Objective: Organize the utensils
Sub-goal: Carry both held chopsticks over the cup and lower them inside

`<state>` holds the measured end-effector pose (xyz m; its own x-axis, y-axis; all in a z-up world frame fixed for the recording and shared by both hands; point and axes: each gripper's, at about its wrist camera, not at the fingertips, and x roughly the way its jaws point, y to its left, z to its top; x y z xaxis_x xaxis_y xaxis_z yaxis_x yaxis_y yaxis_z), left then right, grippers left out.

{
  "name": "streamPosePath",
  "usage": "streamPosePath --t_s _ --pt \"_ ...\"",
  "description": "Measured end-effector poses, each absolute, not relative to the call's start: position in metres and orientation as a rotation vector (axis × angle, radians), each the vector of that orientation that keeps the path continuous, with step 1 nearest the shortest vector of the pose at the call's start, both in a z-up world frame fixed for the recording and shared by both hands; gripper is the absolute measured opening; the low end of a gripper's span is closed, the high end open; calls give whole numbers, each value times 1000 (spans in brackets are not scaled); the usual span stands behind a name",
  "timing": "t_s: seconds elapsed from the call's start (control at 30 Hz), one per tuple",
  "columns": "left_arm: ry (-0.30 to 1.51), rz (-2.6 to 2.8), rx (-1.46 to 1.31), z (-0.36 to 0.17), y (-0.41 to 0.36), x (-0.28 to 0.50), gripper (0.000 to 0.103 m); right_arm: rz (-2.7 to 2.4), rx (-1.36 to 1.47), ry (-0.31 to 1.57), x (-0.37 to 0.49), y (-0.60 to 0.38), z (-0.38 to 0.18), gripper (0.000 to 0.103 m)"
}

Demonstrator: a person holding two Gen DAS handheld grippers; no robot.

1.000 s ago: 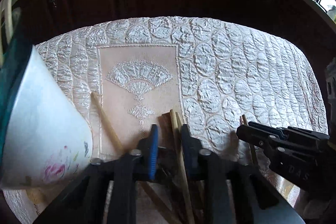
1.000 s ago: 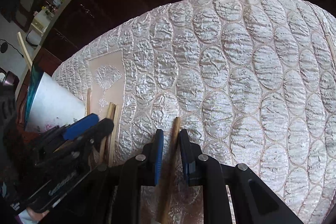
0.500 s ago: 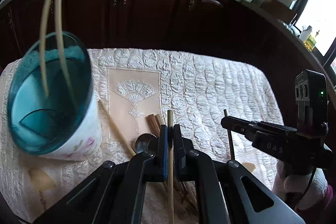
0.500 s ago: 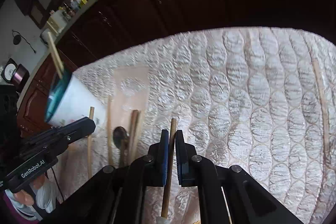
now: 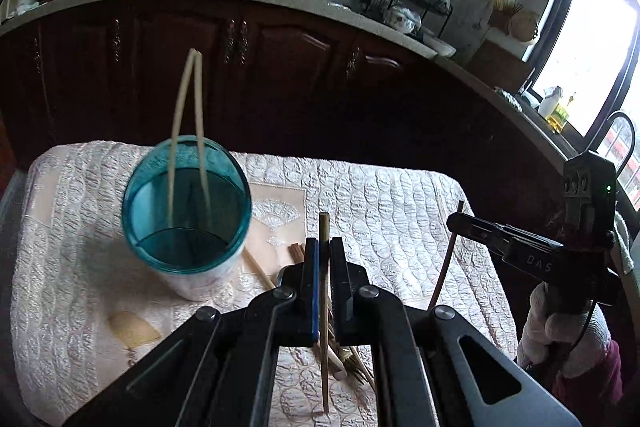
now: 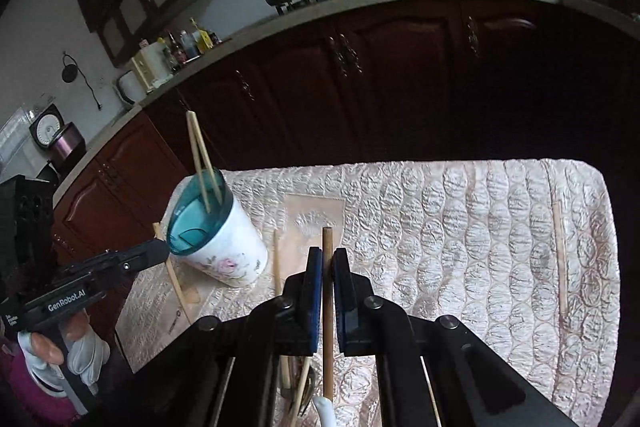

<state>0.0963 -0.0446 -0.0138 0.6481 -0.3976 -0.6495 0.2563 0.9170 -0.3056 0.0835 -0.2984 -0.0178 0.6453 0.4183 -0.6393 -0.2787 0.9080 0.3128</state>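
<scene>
A white floral cup with a teal inside [image 5: 188,223] [image 6: 216,243] stands on the left of the quilted cloth, with two pale chopsticks [image 5: 188,131] [image 6: 200,155] leaning in it. My left gripper [image 5: 324,267] is shut on a wooden chopstick [image 5: 324,327], held above the cloth right of the cup. My right gripper [image 6: 328,279] is shut on a darker wooden chopstick [image 6: 327,307], lifted over the cloth's middle. In the left wrist view the right gripper [image 5: 460,221] shows at the right, its chopstick [image 5: 446,263] hanging below it. Under both grippers lies a pile of utensils [image 5: 348,359].
A loose chopstick [image 6: 560,259] lies near the cloth's right edge, others [image 6: 276,259] [image 6: 176,279] beside the cup. The table [image 6: 480,207] ends before dark wooden cabinets [image 5: 280,67] under a counter with pots. A gloved hand [image 6: 52,351] holds the left gripper [image 6: 160,249].
Both grippers have closed on a chopstick each and lifted it well up off the cloth. The cup, seen from its side before, now shows from above.
</scene>
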Motion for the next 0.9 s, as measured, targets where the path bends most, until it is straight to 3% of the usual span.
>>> streamPosePath --t_s 0.53,0.9 --pt "619 -325 -258 64 20 83 5 443 118 669 80 -262 43 7" --pt "507 -209 -214 116 56 102 5 558 97 516 100 -215 129 7"
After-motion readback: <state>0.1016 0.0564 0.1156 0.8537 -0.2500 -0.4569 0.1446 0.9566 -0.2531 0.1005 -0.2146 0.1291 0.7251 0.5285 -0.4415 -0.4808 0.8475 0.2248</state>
